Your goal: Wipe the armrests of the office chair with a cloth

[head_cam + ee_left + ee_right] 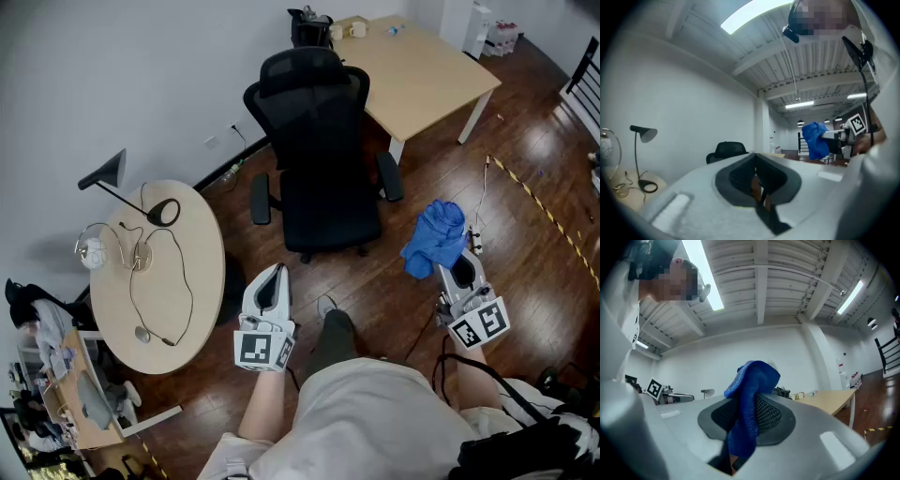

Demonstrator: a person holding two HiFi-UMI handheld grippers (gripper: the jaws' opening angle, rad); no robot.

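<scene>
You're on the approach: your right gripper (457, 267) clamps the blue cloth (434, 237) at centre right of the head view, short of the office chair (319, 150) at upper centre; your left gripper (272, 281) sits closed on nothing. Next, I reckon, carry the cloth onto the nearer armrest (390, 176); no container is in play.

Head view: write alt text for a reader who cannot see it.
Seen from above, a person holds a blue cloth clamped in the right hand-held gripper, short of a black office chair on a wood floor. The left hand-held gripper is empty, near a round table; the cloth hangs clear of the chair.
</scene>
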